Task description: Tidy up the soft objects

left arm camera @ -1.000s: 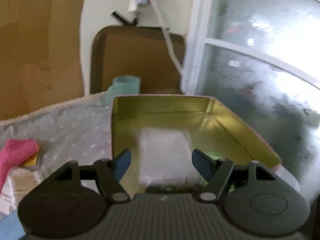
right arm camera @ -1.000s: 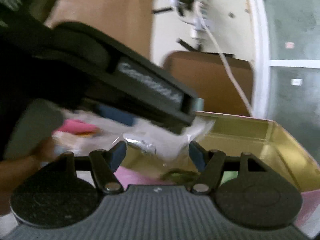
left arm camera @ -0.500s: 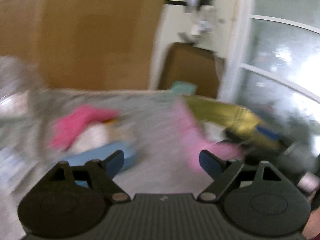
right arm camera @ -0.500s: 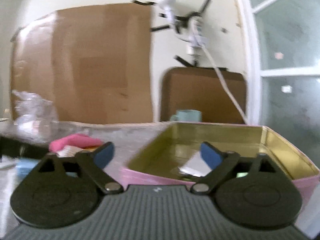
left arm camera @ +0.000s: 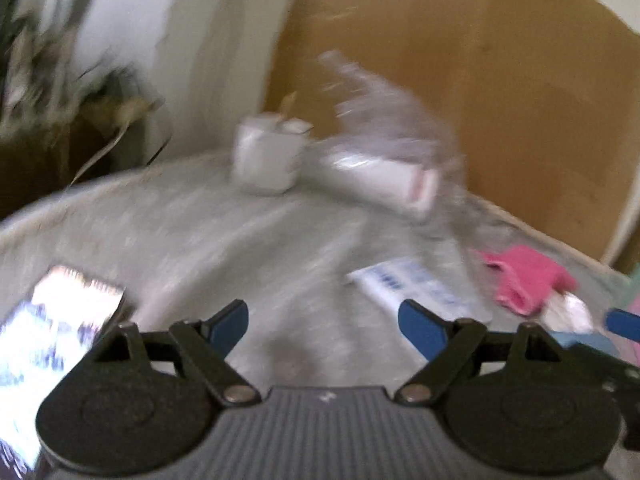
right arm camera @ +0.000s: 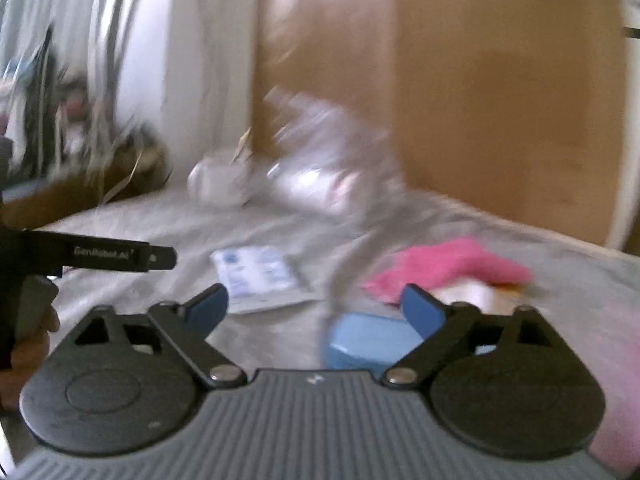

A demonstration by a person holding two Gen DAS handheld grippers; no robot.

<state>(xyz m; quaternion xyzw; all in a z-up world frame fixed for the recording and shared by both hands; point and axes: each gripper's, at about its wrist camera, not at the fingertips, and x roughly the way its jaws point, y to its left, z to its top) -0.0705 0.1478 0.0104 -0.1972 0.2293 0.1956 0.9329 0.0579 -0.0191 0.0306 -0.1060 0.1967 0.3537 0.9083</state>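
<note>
Both views are motion-blurred. My left gripper [left arm camera: 322, 326] is open and empty above the grey tablecloth [left arm camera: 200, 240]. My right gripper [right arm camera: 316, 308] is open and empty. A flat white packet with blue print [left arm camera: 416, 286] lies just beyond the left gripper's right finger; it also shows in the right wrist view [right arm camera: 260, 276]. A pink cloth [left arm camera: 524, 276] lies at the right and shows in the right wrist view [right arm camera: 444, 264]. A light blue soft block [right arm camera: 368, 340] lies close in front of the right gripper. The left gripper's body [right arm camera: 108, 258] shows at the left of the right wrist view.
A white cup [left arm camera: 268, 156] and a clear plastic bag with a white roll [left arm camera: 384, 168] stand at the table's far side, before a brown cardboard sheet [left arm camera: 500, 80]. A shiny printed pack [left arm camera: 60, 320] lies at the near left. A pink box edge [right arm camera: 616, 400] is at the right.
Both grippers have swung left, away from the gold-lined pink tin, which has left view. The white packet dropped from the left gripper lies in the tin. Both jaws remain open.
</note>
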